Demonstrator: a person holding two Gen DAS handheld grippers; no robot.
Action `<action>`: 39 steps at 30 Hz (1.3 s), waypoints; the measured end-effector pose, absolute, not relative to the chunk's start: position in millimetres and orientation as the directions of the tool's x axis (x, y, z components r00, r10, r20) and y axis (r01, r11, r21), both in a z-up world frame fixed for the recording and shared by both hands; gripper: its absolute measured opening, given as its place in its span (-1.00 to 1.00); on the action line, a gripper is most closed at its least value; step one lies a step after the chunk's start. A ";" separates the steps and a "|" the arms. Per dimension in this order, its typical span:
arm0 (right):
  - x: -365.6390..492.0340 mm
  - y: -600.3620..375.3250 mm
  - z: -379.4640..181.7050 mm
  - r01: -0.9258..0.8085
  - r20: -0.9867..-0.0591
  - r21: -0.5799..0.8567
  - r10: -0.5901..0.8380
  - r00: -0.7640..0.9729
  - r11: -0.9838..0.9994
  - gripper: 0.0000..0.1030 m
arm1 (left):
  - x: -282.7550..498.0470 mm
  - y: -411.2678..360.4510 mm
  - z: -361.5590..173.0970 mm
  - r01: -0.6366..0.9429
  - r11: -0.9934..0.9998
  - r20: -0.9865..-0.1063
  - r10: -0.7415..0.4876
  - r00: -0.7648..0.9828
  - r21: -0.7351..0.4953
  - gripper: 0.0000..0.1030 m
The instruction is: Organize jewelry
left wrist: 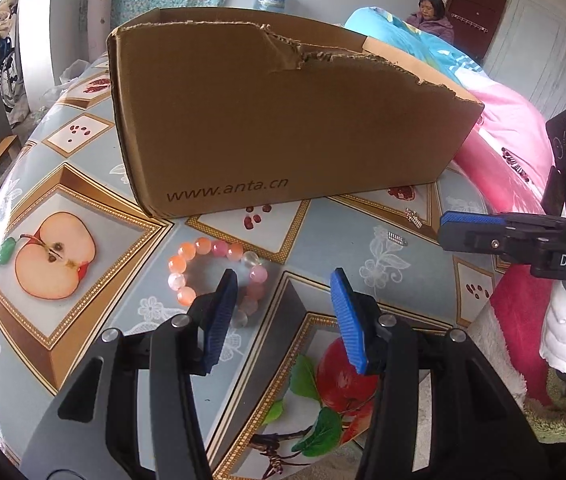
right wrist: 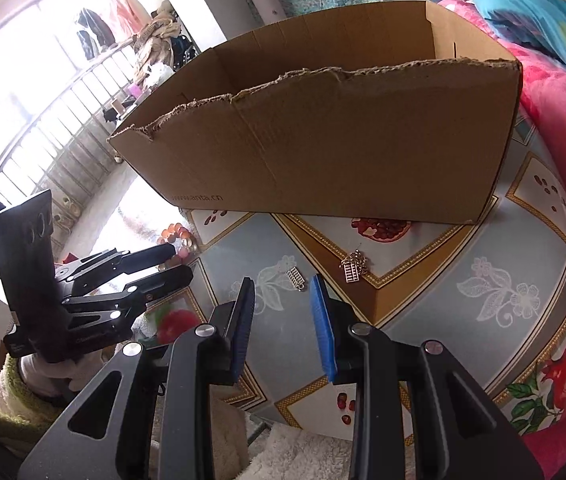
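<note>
- My left gripper [left wrist: 283,280] is spread wide and holds nothing. It hangs just above the worktop [left wrist: 323,240].
- The bead bracelet [left wrist: 215,276] lies flat on the worktop, right in front of my left gripper. Its beads are orange, pink and clear. One blue finger [left wrist: 219,320] of the left gripper covers part of the ring in the left wrist view.
- My right gripper [right wrist: 283,292] is spread too, and it is empty.
- A small silver clip [right wrist: 295,278] lies on the worktop just ahead of my right gripper, between its two tips.
- A little silver charm [right wrist: 353,266] lies near the clip, a bit to the right and closer to the box.
- The big brown cardboard box [left wrist: 275,120] stands on the worktop behind all the jewelry. Its top is open and its front edge is torn and ragged.
- The worktop has a cloth with pictures of apples and red seeds.
- A pink blanket [right wrist: 563,120] is heaped up beside the box on the right.
- A woman [left wrist: 431,16] sits far back in the room.
</note>
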State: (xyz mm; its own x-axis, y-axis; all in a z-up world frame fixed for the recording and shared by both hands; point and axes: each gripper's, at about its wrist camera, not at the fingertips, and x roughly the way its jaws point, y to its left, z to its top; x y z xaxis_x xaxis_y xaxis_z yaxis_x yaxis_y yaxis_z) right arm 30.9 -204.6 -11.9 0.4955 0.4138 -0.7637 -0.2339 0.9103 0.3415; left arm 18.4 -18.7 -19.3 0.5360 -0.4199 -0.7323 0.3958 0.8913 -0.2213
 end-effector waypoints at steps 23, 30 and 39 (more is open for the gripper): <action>63.3 -198.4 -31.6 -0.183 -0.820 0.094 0.180 0.543 0.979 -0.83 | 1.0 -57.0 -8.2 0.508 0.842 -0.684 -0.478 0.550 -0.181 -0.10; 65.0 -236.7 -25.6 -0.099 -0.772 0.345 0.342 0.535 0.933 -0.87 | 0.8 -59.9 -7.3 0.521 0.835 -0.678 -0.487 0.551 -0.178 -0.10; 60.2 -271.3 -14.3 -0.069 -0.637 0.616 0.548 0.541 0.784 -0.87 | 0.2 -68.2 -9.0 0.536 0.825 -0.678 -0.498 0.541 -0.179 -0.10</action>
